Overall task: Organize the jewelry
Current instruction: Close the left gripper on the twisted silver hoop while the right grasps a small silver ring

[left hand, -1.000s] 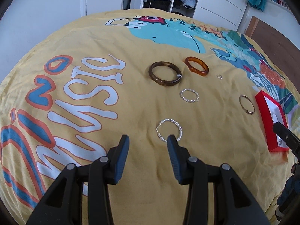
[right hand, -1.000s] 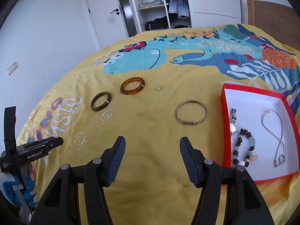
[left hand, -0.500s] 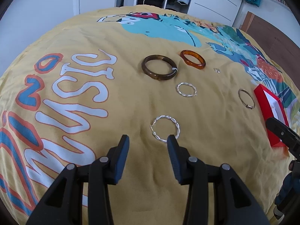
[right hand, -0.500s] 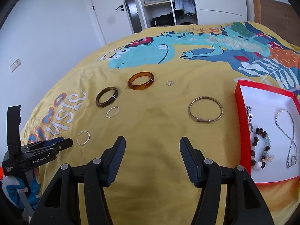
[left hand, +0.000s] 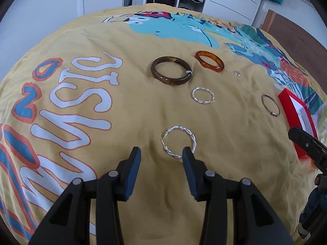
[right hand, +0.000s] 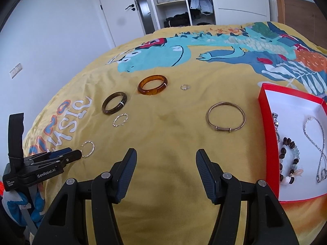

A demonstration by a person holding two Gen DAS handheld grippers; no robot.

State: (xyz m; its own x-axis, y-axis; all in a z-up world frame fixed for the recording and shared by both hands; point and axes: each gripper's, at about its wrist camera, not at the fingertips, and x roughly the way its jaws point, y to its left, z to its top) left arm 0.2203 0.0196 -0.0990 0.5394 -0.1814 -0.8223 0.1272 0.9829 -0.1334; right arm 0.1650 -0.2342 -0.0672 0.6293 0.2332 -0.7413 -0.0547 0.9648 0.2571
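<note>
— Fingers of the left gripper [left hand: 161,152]?
— Spread apart, grasping nothing; the right tip sits at the near rim of the twisted silver hoop [left hand: 179,141] on the bed [left hand: 122,106].
— And the right gripper [right hand: 166,159]?
— Wide apart too, over bare bedspread.
— Farther off?
— A smaller twisted hoop [left hand: 203,95], a dark brown bangle [left hand: 171,70], an amber bangle [left hand: 209,61]; the red box [right hand: 267,110] lies right.

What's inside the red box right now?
The red box holds a silver chain necklace, a beaded bracelet and a watch-like piece; its near-right corner is out of frame.
</note>
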